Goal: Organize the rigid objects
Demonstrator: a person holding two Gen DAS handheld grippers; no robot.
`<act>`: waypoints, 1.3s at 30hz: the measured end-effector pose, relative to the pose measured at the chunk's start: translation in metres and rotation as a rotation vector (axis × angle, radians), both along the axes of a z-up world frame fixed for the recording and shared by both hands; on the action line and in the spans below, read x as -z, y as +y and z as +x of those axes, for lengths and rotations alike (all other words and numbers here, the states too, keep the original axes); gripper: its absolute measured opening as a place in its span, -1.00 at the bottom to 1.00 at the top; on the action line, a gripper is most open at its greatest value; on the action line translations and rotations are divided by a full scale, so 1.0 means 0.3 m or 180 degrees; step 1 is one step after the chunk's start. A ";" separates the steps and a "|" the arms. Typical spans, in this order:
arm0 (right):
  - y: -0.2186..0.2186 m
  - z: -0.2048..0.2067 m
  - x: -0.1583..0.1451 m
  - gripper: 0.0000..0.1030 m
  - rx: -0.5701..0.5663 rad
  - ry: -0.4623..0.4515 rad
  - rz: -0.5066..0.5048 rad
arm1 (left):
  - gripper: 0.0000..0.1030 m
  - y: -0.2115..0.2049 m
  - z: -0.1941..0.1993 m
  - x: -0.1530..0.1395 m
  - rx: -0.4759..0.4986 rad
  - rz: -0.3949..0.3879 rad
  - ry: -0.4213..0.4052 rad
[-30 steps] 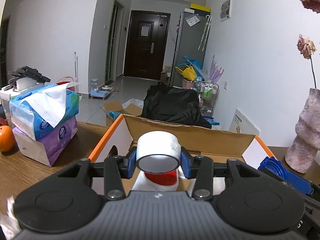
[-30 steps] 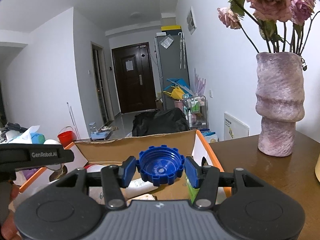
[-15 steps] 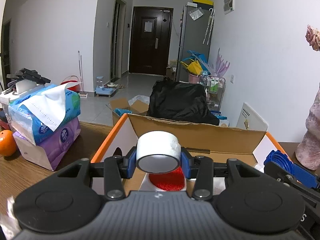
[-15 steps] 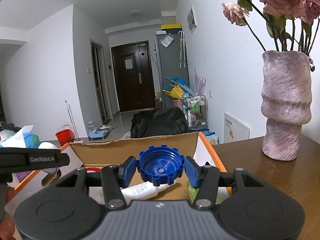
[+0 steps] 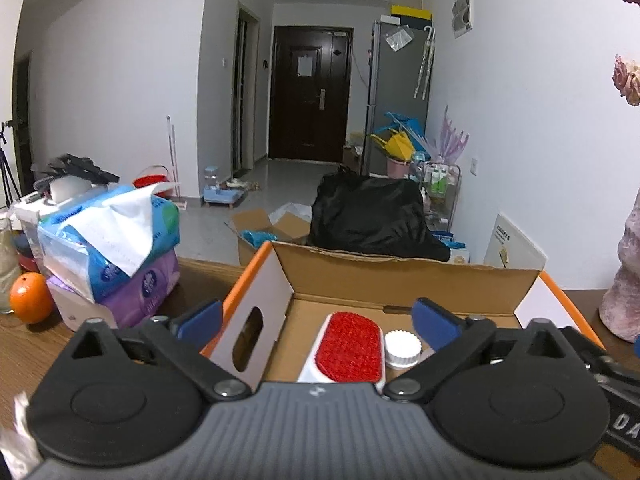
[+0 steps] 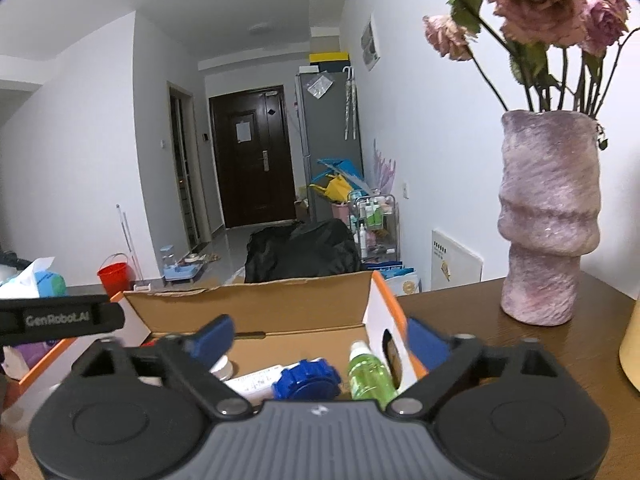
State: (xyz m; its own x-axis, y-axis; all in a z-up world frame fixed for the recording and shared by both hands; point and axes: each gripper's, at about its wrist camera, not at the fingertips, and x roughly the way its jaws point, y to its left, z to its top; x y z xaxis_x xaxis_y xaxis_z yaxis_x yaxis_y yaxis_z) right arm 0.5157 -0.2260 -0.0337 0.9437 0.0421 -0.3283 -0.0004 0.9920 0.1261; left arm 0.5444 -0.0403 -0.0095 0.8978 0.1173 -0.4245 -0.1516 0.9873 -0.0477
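Note:
An open cardboard box (image 5: 404,280) with orange edges sits on the wooden table; it also shows in the right wrist view (image 6: 256,308). My left gripper (image 5: 318,318) is open and empty above the box. Below it lie a red-topped white brush (image 5: 348,346) and a white ribbed cap (image 5: 402,354). My right gripper (image 6: 318,334) is open and empty over the box's right end. Under it lie a blue ridged cap (image 6: 306,380), a white tube (image 6: 256,380) and a green bottle (image 6: 368,376).
Stacked tissue packs (image 5: 112,248) and an orange (image 5: 30,298) stand left of the box. A purple vase (image 6: 548,220) with dried roses stands at the right on the table. The left gripper's black body (image 6: 60,318) shows at the left of the right wrist view.
Both grippers opened. The left one let go of the white tape roll and the right one let go of the blue cap, which now lies in the box.

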 end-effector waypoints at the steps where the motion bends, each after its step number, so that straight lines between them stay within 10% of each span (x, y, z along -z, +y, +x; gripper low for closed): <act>1: -0.005 -0.004 -0.002 1.00 0.0018 -0.0019 0.0010 | 1.00 0.000 -0.001 -0.003 0.0002 -0.0004 -0.0004; 39: -0.044 -0.309 -0.087 1.00 -0.0170 -0.0129 -0.0106 | 1.00 0.024 -0.373 -0.066 0.0314 0.0239 -0.0349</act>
State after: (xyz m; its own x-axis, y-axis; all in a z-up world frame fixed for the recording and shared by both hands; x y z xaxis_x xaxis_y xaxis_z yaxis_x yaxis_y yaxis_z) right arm 0.4231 -0.2393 -0.0077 0.9529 0.0823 -0.2918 -0.0578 0.9941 0.0917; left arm 0.4325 -0.0332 0.0102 0.9470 0.0541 -0.3166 -0.0517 0.9985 0.0159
